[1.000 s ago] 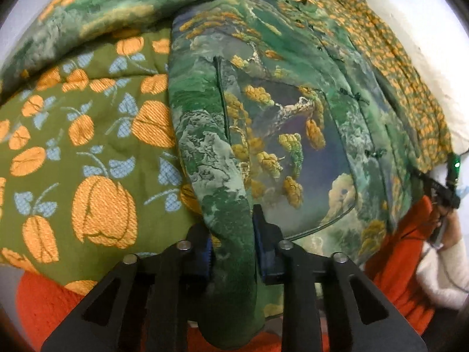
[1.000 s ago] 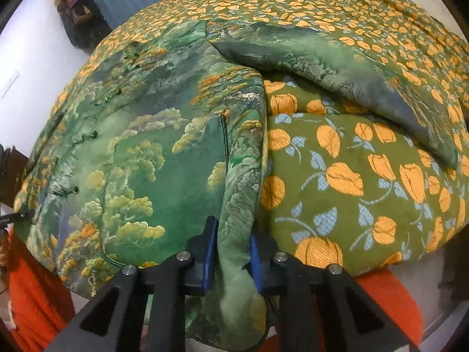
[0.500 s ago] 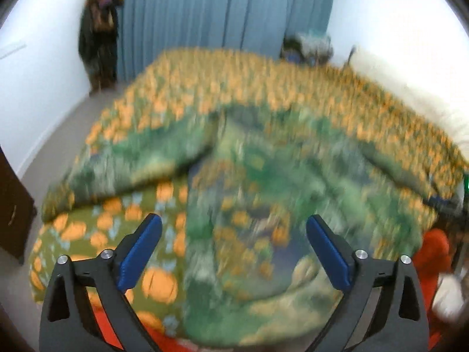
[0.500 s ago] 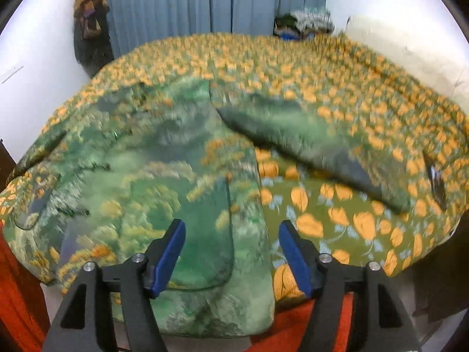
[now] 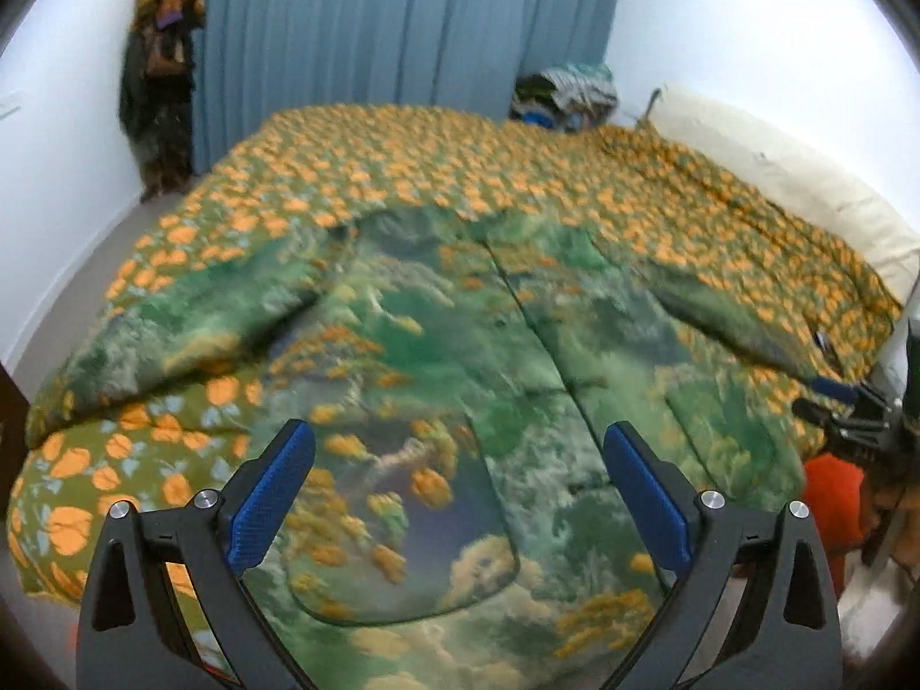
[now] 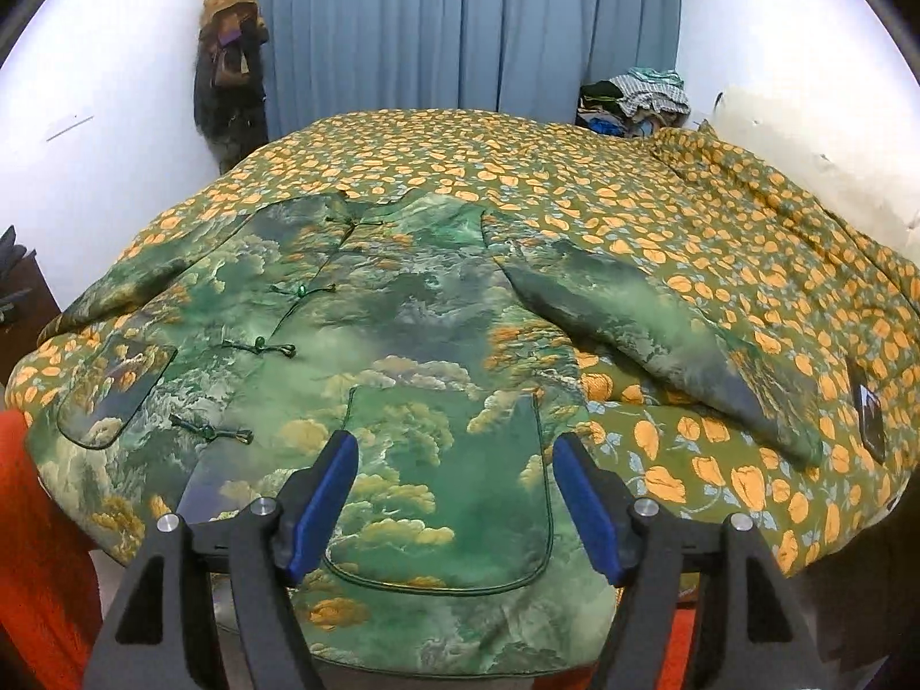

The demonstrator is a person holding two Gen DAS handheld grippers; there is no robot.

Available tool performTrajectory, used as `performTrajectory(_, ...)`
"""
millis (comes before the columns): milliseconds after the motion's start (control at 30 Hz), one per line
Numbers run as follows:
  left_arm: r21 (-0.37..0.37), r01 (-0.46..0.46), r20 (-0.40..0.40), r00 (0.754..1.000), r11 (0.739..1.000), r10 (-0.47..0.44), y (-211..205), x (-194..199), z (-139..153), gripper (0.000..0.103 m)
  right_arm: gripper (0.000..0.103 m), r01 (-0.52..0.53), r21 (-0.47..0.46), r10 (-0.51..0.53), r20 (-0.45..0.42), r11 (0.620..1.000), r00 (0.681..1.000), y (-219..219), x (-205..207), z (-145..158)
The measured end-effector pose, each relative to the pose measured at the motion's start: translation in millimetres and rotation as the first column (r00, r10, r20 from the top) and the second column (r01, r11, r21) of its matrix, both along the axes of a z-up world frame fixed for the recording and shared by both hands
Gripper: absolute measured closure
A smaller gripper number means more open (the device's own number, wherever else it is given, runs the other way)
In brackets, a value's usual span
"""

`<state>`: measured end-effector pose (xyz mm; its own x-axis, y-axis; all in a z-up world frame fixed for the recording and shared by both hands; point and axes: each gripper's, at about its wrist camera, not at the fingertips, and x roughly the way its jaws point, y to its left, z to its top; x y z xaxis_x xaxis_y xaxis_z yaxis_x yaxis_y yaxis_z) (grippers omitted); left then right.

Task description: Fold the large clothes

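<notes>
**Bed with a jacket spread across it**

The bed [image 6: 575,172] is covered by an olive bedspread [image 6: 719,241] printed with orange fruit and pale blue leaves. A green landscape-print jacket [image 6: 402,333] lies flat, front up, over the near edge, its hem hanging slightly past it. One sleeve [image 6: 650,328] stretches toward the right edge. A small dark object [image 6: 869,415] rests near the right edge. A cream pillow [image 5: 793,184] lies along the right side.

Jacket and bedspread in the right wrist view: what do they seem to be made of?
The jacket looks like a padded satin or brocade: a soft sheen over its printed green landscape, puffy sleeves, piped pocket edges and knotted cord fastenings. Whether silk or synthetic cannot be told. The bedspread looks like a matte woven cloth, perhaps cotton or jacquard, as its orange flowers show no shine and it lies in soft folds.
</notes>
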<state>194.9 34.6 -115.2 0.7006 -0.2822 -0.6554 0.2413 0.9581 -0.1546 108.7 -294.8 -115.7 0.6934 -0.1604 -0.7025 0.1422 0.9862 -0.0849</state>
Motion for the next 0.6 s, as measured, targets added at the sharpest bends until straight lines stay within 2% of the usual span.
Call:
performTrajectory(133,0.003,-0.013,-0.032,0.999,1.000,0.013,-6,-2,-6,0.001,0.031,-0.002,-0.020,0.002,0.006,1.000,1.000,2,1,0)
performTrajectory(433,0.016,-0.079,-0.011,0.997,0.997,0.079,5,1,-1,0.001,0.031,-0.004,-0.014,0.005,0.009,1.000,1.000,6,5,-3)
performTrajectory(600,0.097,-0.114,0.035,0.993,0.989,0.111,4,0,2,0.001,0.031,-0.004,-0.005,0.004,0.011,1.000,1.000,4,6,-3)
